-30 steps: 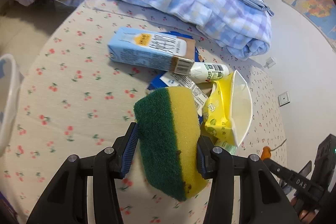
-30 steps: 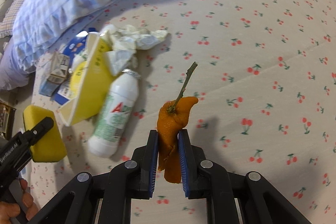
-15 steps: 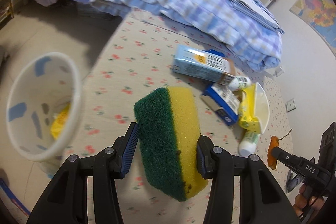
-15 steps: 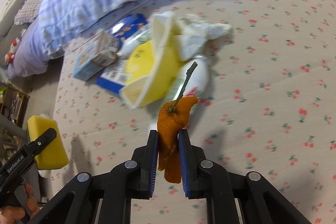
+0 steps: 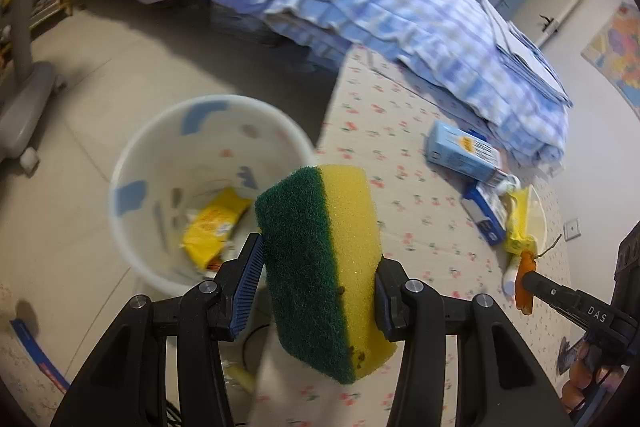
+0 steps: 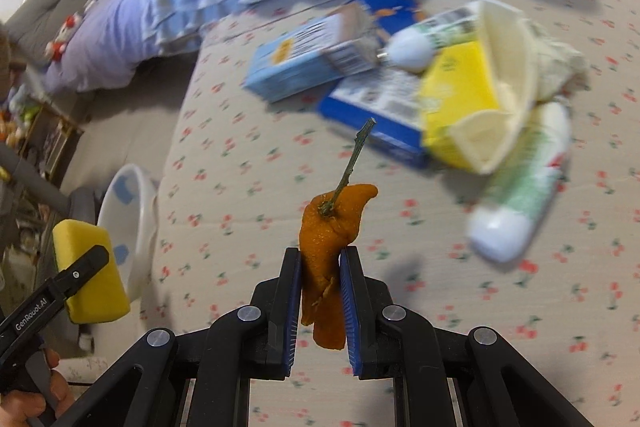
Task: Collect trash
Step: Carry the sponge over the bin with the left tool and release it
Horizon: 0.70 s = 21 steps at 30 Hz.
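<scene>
My left gripper is shut on a green-and-yellow sponge and holds it beside the near rim of a white trash bin with yellow wrappers inside. The sponge and bin also show in the right wrist view at lower left. My right gripper is shut on an orange peel with a green stem, above the cherry-print mat. The peel shows at the right in the left wrist view.
On the mat lie a light blue carton, a dark blue box, a yellow paper cup, a white bottle and crumpled tissue. A bed with a checked quilt stands behind. A grey stand base is at left.
Both grippers have swung left toward the bin. The bin has moved nearer the middle of the left wrist view, right by the sponge. The trash pile has shifted right in both views.
</scene>
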Each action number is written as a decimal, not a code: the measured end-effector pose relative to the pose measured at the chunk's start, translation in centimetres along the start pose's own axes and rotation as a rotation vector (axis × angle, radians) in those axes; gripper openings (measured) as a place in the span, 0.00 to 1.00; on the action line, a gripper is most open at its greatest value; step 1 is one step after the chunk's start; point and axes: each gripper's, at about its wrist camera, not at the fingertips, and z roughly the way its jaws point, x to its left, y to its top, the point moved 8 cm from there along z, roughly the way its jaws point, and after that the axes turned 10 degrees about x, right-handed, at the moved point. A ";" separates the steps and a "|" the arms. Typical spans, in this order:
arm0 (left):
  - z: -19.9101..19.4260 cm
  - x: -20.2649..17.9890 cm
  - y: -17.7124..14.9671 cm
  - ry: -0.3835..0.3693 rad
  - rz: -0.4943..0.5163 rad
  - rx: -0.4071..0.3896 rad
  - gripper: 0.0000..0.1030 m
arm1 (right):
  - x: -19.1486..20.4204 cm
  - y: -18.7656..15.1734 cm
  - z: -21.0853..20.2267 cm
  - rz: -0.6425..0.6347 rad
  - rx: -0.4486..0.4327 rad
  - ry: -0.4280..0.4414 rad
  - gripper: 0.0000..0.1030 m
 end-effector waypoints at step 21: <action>-1.4 9.0 0.9 0.098 -0.103 0.005 0.80 | 11.4 -0.6 5.7 -0.175 0.052 0.051 0.17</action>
